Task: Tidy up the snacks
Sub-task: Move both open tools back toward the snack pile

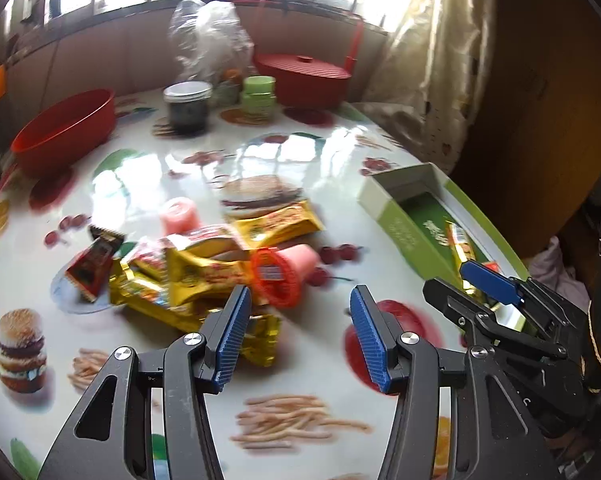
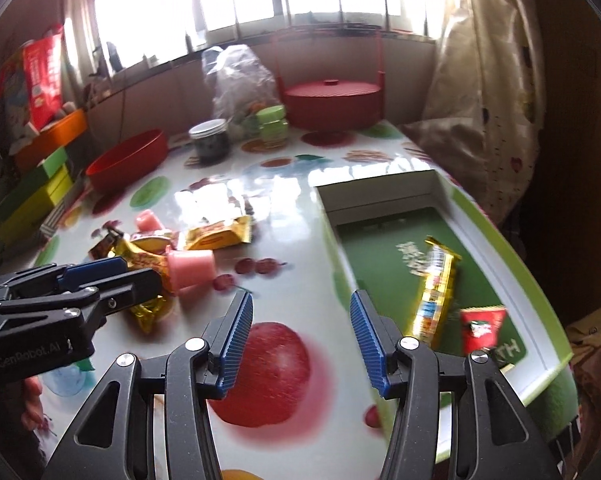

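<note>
Left claw [image 1: 298, 334]: I see its jaws spread wide, holding nothing.
Right claw [image 2: 300, 340]: likewise agape, empty.
Crinkly gold foil snack packets [image 1: 204, 276]: heaped centre-left; probably light, slippery; I'd pinch a sealed edge.
Green-and-white open cardboard box [image 2: 548, 280]: right of frame.

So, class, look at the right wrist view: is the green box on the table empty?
No. The green box holds a gold packet and a small red packet.

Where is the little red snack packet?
The red packet lies inside the green box on the table's right side, beside a gold packet, in the right wrist view.
</note>
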Demonstrator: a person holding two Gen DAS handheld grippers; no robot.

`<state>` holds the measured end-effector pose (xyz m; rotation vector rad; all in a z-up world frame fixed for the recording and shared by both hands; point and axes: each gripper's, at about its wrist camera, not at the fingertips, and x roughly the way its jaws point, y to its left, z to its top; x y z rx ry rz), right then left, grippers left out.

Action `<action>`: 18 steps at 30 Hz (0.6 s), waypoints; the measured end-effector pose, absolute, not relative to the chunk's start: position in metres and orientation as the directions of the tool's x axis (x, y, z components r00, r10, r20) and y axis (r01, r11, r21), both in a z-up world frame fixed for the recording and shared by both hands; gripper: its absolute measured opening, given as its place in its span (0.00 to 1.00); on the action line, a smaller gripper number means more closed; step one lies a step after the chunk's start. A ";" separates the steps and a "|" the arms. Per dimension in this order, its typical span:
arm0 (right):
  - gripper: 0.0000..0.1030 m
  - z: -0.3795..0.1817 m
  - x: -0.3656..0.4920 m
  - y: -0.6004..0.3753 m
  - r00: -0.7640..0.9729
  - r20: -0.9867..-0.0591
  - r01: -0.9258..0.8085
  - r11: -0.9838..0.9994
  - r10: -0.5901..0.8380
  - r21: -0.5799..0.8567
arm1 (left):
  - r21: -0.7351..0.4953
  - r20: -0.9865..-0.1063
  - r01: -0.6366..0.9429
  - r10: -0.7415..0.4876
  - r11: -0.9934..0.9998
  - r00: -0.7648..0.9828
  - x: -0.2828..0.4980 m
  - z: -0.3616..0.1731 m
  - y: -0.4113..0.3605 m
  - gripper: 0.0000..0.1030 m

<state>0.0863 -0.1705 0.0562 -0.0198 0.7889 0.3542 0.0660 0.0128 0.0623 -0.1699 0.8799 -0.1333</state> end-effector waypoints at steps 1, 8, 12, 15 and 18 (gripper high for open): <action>0.49 0.055 0.088 -0.167 0.644 -0.700 -0.329 0.938 0.310 0.113 | -0.200 -0.754 0.039 -0.179 0.979 0.632 0.066 0.061 0.017 0.51; 0.49 0.044 0.099 -0.137 0.597 -0.724 -0.387 0.915 0.346 0.119 | -0.204 -0.776 -0.058 -0.125 0.977 0.618 0.064 0.047 0.051 0.51; 0.49 0.042 0.104 -0.124 0.583 -0.724 -0.412 0.902 0.369 0.128 | -0.216 -0.789 -0.104 -0.111 0.971 0.604 0.066 0.038 0.067 0.51; 0.50 0.042 0.107 -0.115 0.573 -0.720 -0.430 0.892 0.391 0.142 | -0.225 -0.797 -0.132 -0.104 0.965 0.595 0.068 0.031 0.076 0.51; 0.53 0.043 0.112 -0.106 0.562 -0.714 -0.440 0.881 0.419 0.170 | -0.242 -0.809 -0.148 -0.115 0.959 0.577 0.071 0.024 0.081 0.51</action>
